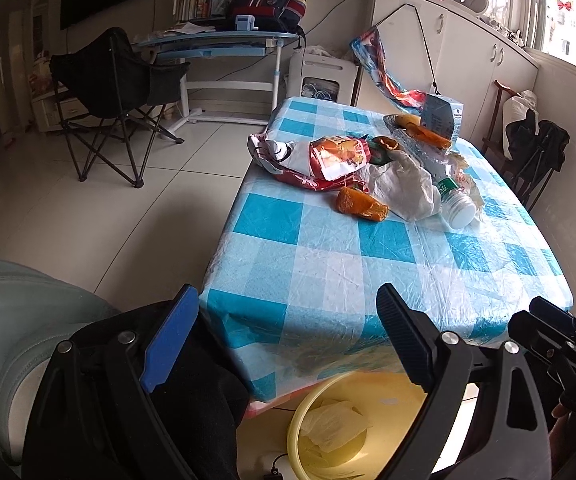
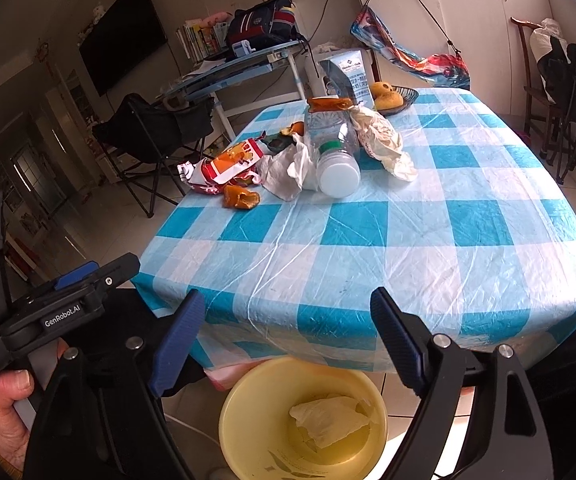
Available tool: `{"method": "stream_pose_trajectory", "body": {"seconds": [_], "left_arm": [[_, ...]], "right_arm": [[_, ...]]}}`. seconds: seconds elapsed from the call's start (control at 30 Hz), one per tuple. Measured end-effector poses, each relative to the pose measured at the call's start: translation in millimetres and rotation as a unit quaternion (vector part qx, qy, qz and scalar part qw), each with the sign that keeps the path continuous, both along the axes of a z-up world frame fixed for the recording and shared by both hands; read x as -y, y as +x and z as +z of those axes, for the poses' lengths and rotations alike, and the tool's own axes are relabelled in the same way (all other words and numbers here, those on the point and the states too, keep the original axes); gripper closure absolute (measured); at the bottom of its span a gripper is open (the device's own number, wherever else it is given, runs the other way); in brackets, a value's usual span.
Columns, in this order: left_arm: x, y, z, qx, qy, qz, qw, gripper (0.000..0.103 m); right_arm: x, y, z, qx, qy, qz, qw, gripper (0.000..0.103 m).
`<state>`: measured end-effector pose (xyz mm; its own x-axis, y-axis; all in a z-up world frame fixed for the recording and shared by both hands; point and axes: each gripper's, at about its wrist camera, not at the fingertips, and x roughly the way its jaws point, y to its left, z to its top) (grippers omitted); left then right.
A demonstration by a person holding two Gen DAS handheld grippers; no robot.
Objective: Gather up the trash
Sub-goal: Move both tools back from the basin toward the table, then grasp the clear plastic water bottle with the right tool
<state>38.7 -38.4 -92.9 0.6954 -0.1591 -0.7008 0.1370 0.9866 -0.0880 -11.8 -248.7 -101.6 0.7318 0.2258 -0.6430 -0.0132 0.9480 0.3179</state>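
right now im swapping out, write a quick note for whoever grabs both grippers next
Left gripper: open, empty, held low in front of the table's near edge.
Right gripper: open, empty, same spot, above the yellow bin.
Done: one crumpled tissue is in the bin.
Left on the table: plastic bottle, red snack wrapper, orange peel, white bag, crumpled paper, all piled toward the far side.

Trash on table, bin below.
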Motion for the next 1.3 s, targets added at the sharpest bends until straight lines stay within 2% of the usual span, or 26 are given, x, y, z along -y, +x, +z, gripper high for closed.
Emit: {"method": "stream_pose_trajectory", "body": {"seconds": [0.4,0.53,0.67,0.8,1.03,1.1,1.2,1.3], "left_arm": [[41,58,-5,-0.015,-0.027,-0.040,0.9987,0.016],[51,70,-7,-0.015,-0.027,-0.048,0.9984,0.019],[53,79,-9,-0.018,-0.030,-0.047,0.9983,0.019],[51,85,-14,-0.025,-0.035,-0.041,0.9983,0.019],[55,91,-20,-0.030,-0.033,-0.045,0.9980,0.018],[58,91,-23,-0.032,-0.031,-0.048,0.9979,0.019],[60,94,-23,-0.035,-0.034,-0.049,0.9976,0.019],[58,98,-23,-0.037,-0.040,-0.047,0.9974,0.019]], "right_arm": [[27,48,14,0.010,0.031,-0.022,0.999,0.022],[39,79,13,-0.003,0.063,-0.022,0.998,0.022],[48,116,7,-0.018,0.081,-0.030,0.996,0.028],[45,151,2,-0.030,0.063,-0.032,0.997,0.035],[40,192,-6,-0.054,0.004,-0.036,0.998,0.037],[36,199,-11,-0.063,-0.017,-0.031,0.997,0.038],[30,204,-18,-0.068,-0.043,-0.022,0.997,0.045],[33,199,-17,-0.065,-0.041,-0.019,0.997,0.045]]}}
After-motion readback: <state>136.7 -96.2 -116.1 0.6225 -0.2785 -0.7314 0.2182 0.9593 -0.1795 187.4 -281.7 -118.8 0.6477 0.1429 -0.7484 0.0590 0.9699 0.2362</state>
